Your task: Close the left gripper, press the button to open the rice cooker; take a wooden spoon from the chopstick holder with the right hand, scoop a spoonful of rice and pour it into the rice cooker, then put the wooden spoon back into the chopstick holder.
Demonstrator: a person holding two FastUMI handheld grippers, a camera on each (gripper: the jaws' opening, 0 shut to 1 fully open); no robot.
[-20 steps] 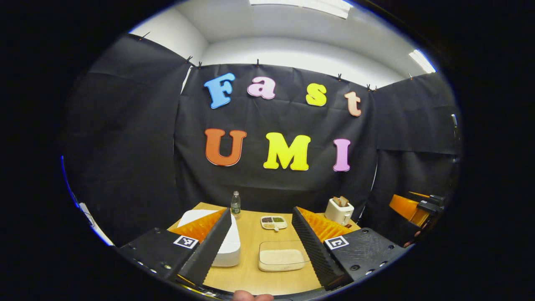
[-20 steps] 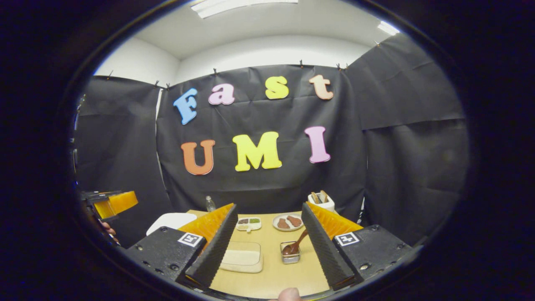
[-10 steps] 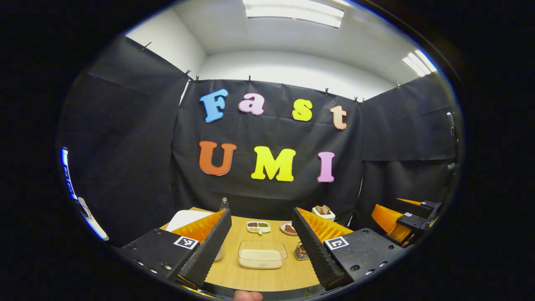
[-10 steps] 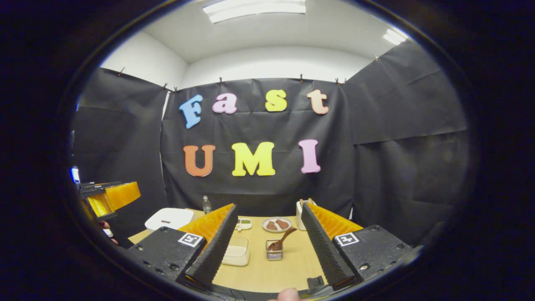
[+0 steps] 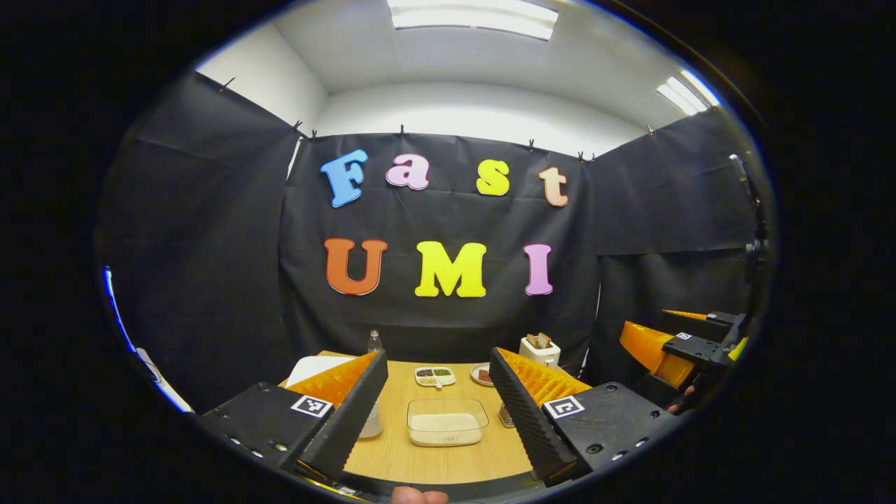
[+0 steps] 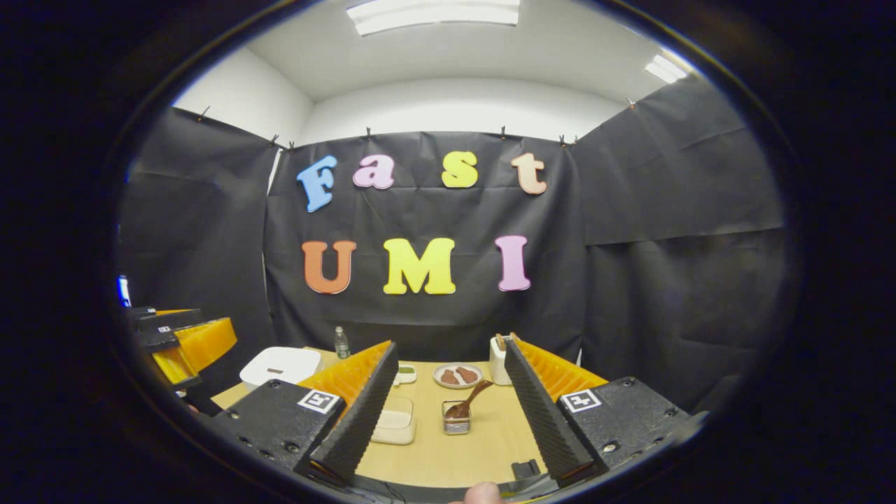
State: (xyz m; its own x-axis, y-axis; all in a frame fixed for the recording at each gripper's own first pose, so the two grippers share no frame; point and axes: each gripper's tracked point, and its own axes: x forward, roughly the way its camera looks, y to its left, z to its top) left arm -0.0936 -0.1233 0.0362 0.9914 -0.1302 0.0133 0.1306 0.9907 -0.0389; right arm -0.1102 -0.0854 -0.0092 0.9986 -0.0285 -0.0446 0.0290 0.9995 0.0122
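Both grippers spread, empty; we judge the wooden spoon [image 6: 467,402] light and stiff, best pinched mid-handle above the chopstick holder [image 6: 456,418]

Left gripper view: rice cooker [image 5: 316,367] mostly hidden behind own finger, chopstick holder [image 5: 505,414] and plate [image 5: 481,375] half hidden likewise; right gripper view: rice container [image 6: 394,426] partly hidden.

black screwed gripper bodies [image 5: 609,423] bear square black-and-white marker tags [image 6: 320,400].

Bright ceiling lights [image 5: 473,15] overhead, sharp focus, strong fisheye bending at edges.
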